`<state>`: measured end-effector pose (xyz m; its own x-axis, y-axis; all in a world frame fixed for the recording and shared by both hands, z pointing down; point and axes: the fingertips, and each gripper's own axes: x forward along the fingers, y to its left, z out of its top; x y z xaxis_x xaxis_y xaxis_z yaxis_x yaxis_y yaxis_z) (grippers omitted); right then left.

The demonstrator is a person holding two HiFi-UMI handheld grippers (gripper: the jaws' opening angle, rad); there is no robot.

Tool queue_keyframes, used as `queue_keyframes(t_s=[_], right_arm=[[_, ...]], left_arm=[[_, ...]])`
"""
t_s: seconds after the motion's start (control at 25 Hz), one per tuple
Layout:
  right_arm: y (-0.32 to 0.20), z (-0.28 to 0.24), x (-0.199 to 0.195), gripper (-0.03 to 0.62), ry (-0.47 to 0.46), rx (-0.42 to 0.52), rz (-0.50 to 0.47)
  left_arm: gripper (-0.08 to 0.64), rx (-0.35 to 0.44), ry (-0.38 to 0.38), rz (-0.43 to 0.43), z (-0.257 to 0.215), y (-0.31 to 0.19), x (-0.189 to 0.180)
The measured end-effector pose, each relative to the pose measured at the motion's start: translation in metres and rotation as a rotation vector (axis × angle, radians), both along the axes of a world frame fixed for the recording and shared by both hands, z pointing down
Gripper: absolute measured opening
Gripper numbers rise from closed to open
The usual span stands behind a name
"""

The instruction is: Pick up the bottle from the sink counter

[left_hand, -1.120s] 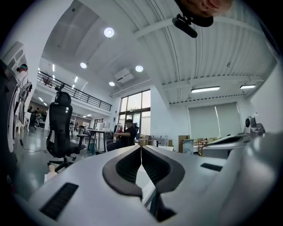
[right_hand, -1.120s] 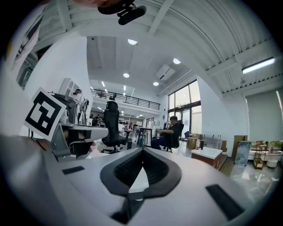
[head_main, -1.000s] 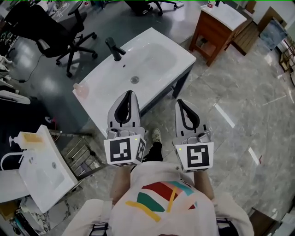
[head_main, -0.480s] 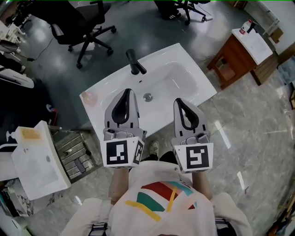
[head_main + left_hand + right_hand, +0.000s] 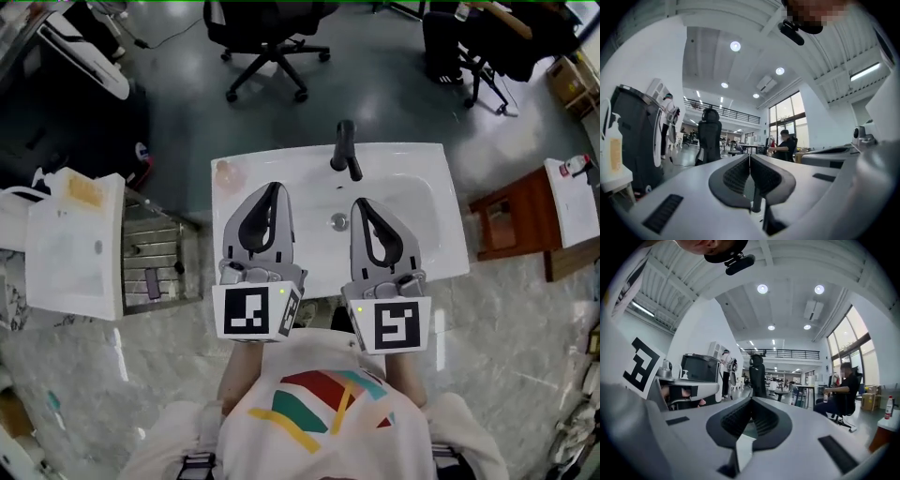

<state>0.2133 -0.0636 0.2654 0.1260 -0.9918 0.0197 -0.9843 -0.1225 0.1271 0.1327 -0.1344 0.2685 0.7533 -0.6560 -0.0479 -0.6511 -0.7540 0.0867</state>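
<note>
Grey-floored workshop: the small pinkish translucent bottle [image 5: 228, 173] stands at the far-left corner of the white ceramic sink counter [image 5: 441, 234], which now lies square ahead, no longer skewed. Left gripper [image 5: 272, 188] and right gripper [image 5: 361, 204] hover above the counter, jaws closed on nothing.

A dark, glossy grey floor [image 5: 169, 112] gives way to pale marble-patterned tiles [image 5: 525, 356] nearer the bottom edge. A black office chair [image 5: 267, 37] stands on the dark part. A wooden cabinet [image 5: 511, 225] stands at the right and a white basin unit [image 5: 73, 246] at the left. Round ceiling lamps [image 5: 762, 288] shine overhead. Tall windows [image 5: 855, 359] light the hall below a railed balcony [image 5: 787, 352].
</note>
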Motion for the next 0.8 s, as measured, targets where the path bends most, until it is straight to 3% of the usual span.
queue_keyframes(t_s=[0.24, 0.48, 0.8], right_arm=[[-0.036, -0.011, -0.020, 0.012, 0.020, 0.032, -0.232], [-0.048, -0.007, -0.042, 0.012, 0.067, 0.027, -0.377], [-0.049, -0.001, -0.066, 0.012, 0.028, 0.030, -0.452]], left_arm=[[0.018, 0.012, -0.008, -0.209, -0.009, -0.006, -0.025], [0.018, -0.003, -0.038, -0.364, 0.001, -0.003, -0.049], [0.018, -0.004, -0.081, -0.438, 0.007, 0.002, -0.071]])
